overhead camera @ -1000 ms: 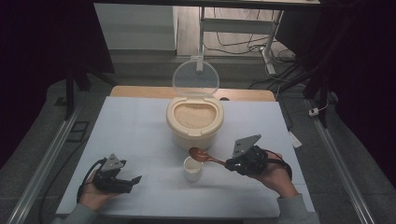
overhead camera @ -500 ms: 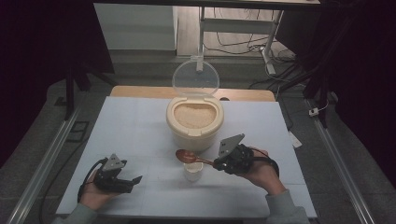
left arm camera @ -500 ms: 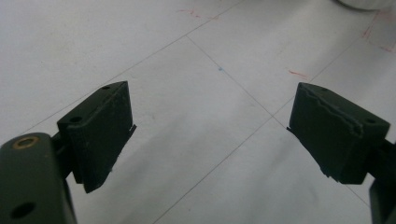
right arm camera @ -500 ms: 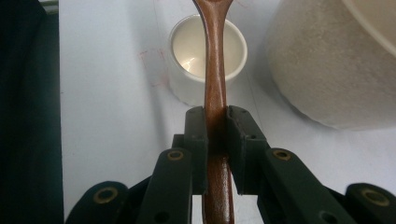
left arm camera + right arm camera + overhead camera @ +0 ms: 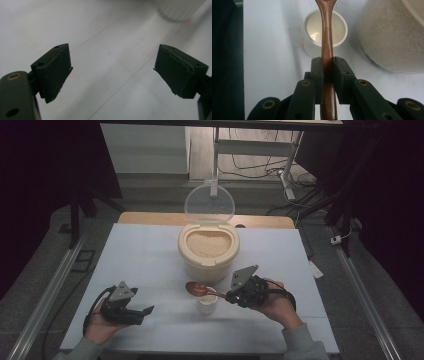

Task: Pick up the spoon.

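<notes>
Two grippers: mine
Right gripper (image 5: 327, 75): clamped on wooden spoon (image 5: 327, 42) handle
Spoon axis: level, bowl pointing towards table's left edge, over small white cup (image 5: 207, 304) near the front edge
Left gripper (image 5: 112, 72): wide apart, holding nothing, front-left corner of table (image 5: 140, 250)

Spoon (image 5: 199, 289) over cup (image 5: 207, 304) (before container (image 5: 208, 251))

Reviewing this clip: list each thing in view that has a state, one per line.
Rice container: lid up, full of rice.
Small cup: upright, empty.
Wooden spoon: gripped by the handle, bowl beyond the cup.
Right gripper: shut on the spoon.
Left gripper: jaws wide open, holding nothing.
</notes>
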Available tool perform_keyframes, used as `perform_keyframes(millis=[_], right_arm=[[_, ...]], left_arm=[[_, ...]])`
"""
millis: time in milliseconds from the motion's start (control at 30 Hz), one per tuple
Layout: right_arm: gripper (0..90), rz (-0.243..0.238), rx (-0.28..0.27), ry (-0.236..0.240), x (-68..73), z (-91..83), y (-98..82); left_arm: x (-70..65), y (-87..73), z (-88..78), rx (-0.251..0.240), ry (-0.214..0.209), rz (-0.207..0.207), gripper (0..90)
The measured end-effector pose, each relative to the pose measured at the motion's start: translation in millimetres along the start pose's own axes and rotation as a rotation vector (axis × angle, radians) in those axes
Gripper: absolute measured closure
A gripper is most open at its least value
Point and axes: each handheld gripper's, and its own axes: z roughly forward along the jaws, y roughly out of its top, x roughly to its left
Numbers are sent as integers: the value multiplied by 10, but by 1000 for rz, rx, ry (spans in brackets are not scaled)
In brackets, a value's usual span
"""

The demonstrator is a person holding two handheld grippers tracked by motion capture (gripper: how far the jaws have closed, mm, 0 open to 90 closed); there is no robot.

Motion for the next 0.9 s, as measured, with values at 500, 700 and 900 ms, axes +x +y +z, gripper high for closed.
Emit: perform_keyframes(millis=[500,700,900], right_arm=[[784,-18,-4,-6,28,30,35],[783,-33,0,-3,64,55,83],[784,-51,1,3,90,85,113]], left_arm=[[-441,854,-21,-66,-119,171,152],[-624,1091,113,-32,-162,262,198],[-761,1233,245,24,-196,336,241]])
